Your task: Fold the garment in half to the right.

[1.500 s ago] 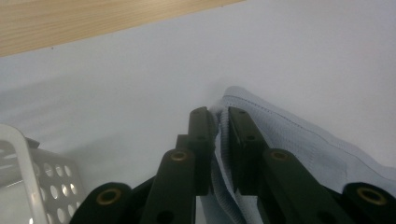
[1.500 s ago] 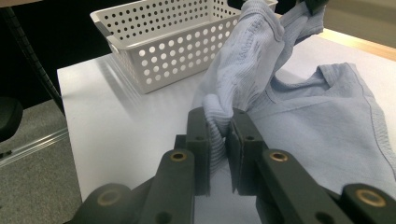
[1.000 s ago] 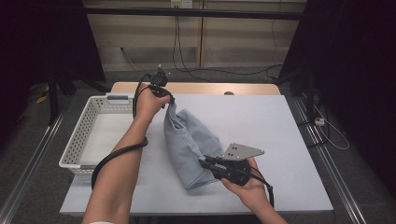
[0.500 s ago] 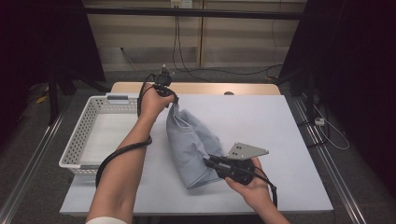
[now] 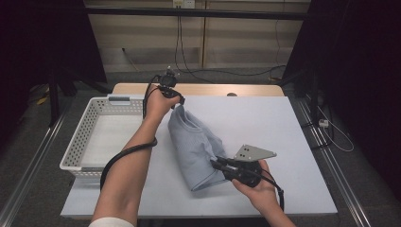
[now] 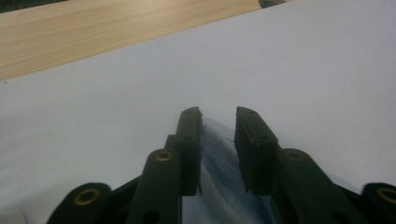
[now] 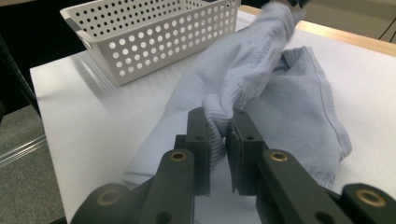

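A pale blue cloth (image 5: 196, 146) lies lengthwise on the white table (image 5: 265, 118), lifted at both ends. My left gripper (image 5: 179, 104) hangs over its far end beside the basket. In the left gripper view its jaws (image 6: 218, 126) stand apart, having just been opening, with the cloth (image 6: 219, 163) loose between them against the left pad. My right gripper (image 5: 215, 163) holds the near end. In the right gripper view it (image 7: 220, 126) is shut on a bunched ribbed fold of the cloth (image 7: 261, 84).
A white perforated basket (image 5: 75, 146) stands along the table's left side, and the right gripper view shows its wall (image 7: 154, 37). A wooden strip (image 5: 203, 89) runs along the far edge. Bare white table lies to the right of the cloth.
Both hands keep about the same places. The cloth's far end and the left hand have edged slightly right.
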The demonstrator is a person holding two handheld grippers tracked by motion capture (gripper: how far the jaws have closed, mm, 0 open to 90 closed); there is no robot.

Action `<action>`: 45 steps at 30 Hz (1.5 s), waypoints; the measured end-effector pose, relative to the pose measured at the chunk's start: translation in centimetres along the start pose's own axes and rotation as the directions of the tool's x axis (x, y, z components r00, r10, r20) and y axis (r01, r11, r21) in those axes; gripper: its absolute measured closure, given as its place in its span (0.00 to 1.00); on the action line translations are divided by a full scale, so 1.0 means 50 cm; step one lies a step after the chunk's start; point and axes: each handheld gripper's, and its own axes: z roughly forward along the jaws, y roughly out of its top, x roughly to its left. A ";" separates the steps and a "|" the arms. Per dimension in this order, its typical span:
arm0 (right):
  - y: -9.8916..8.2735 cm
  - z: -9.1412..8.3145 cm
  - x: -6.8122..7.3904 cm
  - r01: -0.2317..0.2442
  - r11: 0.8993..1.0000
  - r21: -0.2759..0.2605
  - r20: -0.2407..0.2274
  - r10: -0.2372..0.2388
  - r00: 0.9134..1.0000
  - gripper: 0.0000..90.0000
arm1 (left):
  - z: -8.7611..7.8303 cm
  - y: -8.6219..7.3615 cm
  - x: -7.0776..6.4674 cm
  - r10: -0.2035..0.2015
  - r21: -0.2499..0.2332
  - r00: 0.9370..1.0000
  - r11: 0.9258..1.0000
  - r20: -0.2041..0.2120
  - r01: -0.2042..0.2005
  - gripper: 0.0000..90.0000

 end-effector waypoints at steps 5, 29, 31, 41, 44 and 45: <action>-0.006 0.002 -0.008 -0.014 1.000 0.003 0.011 0.014 1.000 0.90 | -0.005 -0.003 0.003 -0.003 -0.004 1.000 1.000 0.000 0.003 0.72; -0.031 -0.009 -0.035 -0.015 0.999 0.028 0.048 0.014 0.999 0.89 | -0.017 -0.040 0.011 -0.015 -0.002 0.999 1.000 0.031 0.015 0.51; -0.032 -0.010 -0.036 -0.011 0.999 0.031 0.051 0.010 0.999 0.89 | -0.019 -0.042 0.011 -0.015 -0.003 0.999 1.000 0.031 0.015 0.50; -0.040 -0.012 -0.040 0.010 0.999 0.046 0.057 -0.013 0.998 0.89 | -0.036 -0.058 0.017 -0.024 -0.017 0.999 1.000 0.040 0.025 0.45; -0.046 -0.012 -0.043 0.008 0.999 0.049 0.059 -0.010 0.998 0.89 | -0.040 -0.062 0.019 -0.020 -0.015 0.999 1.000 0.038 0.021 0.44; -0.048 -0.012 -0.043 0.003 0.999 0.050 0.059 -0.006 0.998 0.89 | -0.041 -0.063 0.019 -0.023 -0.018 0.999 1.000 0.040 0.023 0.43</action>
